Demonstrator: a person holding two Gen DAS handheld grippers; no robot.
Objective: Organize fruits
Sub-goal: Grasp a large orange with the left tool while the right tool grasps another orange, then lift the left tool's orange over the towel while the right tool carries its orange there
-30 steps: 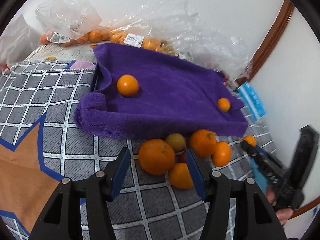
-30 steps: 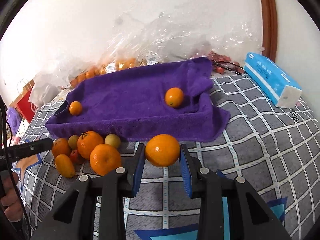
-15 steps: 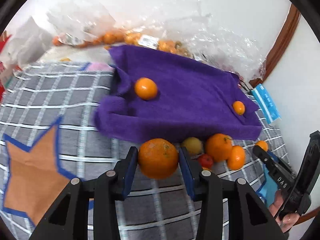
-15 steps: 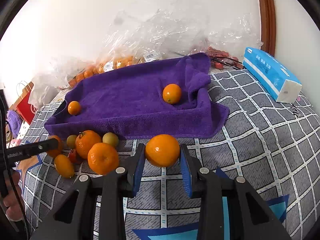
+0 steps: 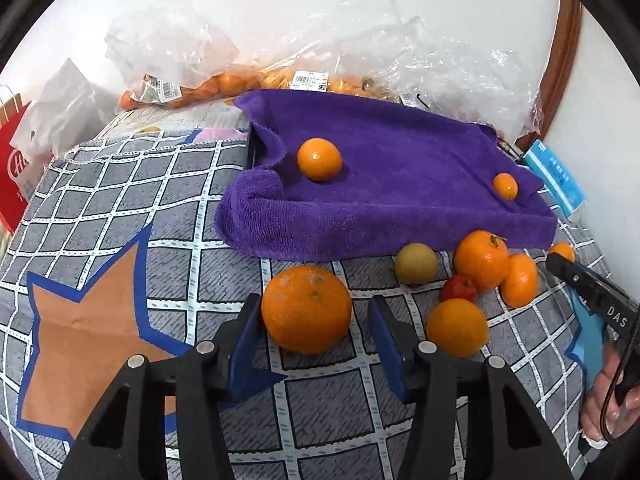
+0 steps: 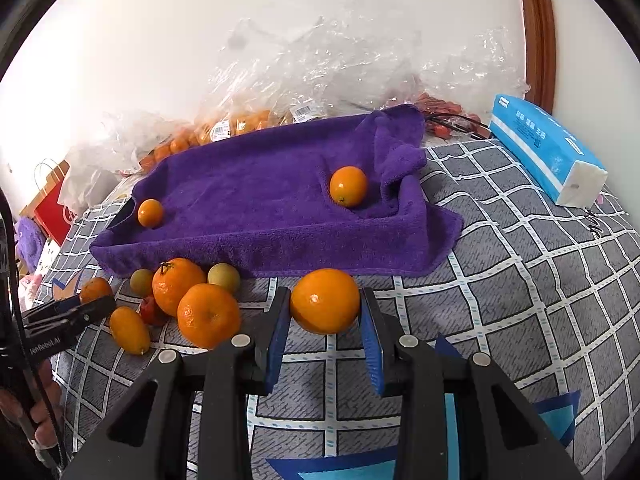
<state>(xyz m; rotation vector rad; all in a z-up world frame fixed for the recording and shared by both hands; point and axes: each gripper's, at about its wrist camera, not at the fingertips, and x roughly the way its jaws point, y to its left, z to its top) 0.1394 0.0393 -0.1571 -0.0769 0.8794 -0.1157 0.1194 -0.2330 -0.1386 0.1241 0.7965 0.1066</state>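
A large orange (image 5: 306,308) rests on the checked blanket between the jaws of my left gripper (image 5: 313,304), which are opening. The left pad touches it and the right pad stands apart. My right gripper (image 6: 325,296) is shut on another orange (image 6: 325,300) just in front of the purple towel (image 6: 260,208). The towel (image 5: 400,184) is draped over a tray and holds a big orange (image 5: 319,159) and a small one (image 5: 505,186). A loose pile of fruit (image 5: 482,260) lies between the two grippers: several oranges, yellowish fruits and a small red one (image 5: 459,288).
Clear plastic bags of oranges (image 5: 224,80) are heaped against the wall behind the towel. A blue tissue pack (image 6: 548,152) lies at the right and a red paper bag (image 5: 12,172) at the far left. A person's hand (image 5: 608,400) holds the right gripper.
My left gripper closed on the large orange, carried it left out of the pile, and now its jaws have widened again. The right gripper has kept still with its orange.
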